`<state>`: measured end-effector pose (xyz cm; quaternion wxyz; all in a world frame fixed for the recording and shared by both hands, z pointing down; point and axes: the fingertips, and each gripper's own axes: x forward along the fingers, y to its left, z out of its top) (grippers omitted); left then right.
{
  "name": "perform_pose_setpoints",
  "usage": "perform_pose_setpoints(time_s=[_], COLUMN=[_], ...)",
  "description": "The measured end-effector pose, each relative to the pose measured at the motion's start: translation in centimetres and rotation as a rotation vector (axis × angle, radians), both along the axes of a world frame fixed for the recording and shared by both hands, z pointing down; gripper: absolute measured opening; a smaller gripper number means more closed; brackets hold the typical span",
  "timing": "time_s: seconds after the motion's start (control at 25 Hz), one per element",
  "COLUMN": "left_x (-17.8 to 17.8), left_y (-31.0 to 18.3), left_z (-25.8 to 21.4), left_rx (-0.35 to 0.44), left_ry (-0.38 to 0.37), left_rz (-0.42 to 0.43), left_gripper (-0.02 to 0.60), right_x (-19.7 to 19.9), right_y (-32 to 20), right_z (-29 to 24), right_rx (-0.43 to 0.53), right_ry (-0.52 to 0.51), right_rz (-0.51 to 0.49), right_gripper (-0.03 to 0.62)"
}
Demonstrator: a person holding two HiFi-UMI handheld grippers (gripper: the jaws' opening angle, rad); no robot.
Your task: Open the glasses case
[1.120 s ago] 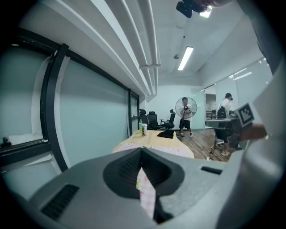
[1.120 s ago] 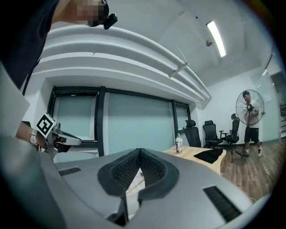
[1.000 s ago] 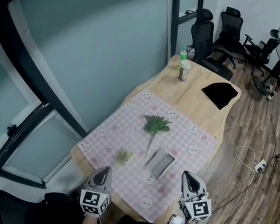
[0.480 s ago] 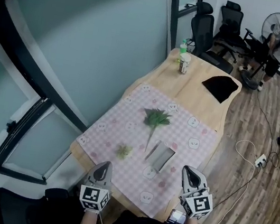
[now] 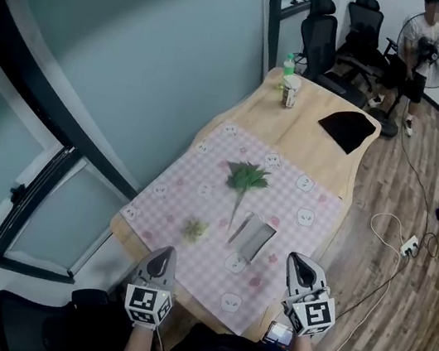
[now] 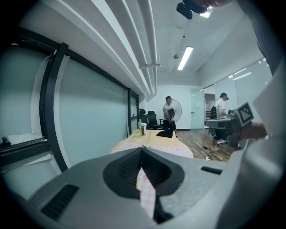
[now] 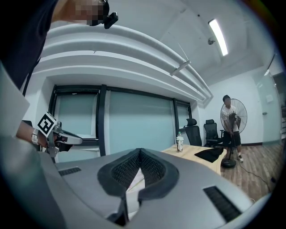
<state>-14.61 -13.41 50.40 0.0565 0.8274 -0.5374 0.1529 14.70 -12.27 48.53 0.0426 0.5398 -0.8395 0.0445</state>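
1. Left gripper [image 5: 162, 251]: jaws clenched tip to tip, nothing between them; held at the near edge of the tabletop [image 5: 308, 148], toward its left corner.
2. Right gripper [image 5: 297, 261]: jaws likewise clenched and empty; held at the near edge, toward the right corner.
3. Glasses case [image 5: 253, 239]: grey, lying flat on the pink checked cloth [image 5: 201, 184], close to the near edge, between the two grippers and apart from both.
4. Green sprig [image 5: 246, 175]: at mid-tabletop, beyond the case; a smaller green tuft [image 5: 195, 228] lies left of the case.
5. Far edge: a bottle [image 5: 290, 63] and a jar [image 5: 290, 95] at the left corner, a black cloth [image 5: 348, 128] at the right.
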Motion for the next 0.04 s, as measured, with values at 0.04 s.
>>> perform_pose_setpoints(time_s=[0.04], left_x=[-0.01], left_y=[-0.06], left_z=[0.04], left_rx=[0.001], left_ry=[0.0], left_rz=[0.0], left_gripper=[-0.002], right_x=[0.06], right_y=[-0.1], right_z=[-0.05], right_rx=[-0.002], right_ry=[0.0], right_rz=[0.005], right_gripper=[0.017])
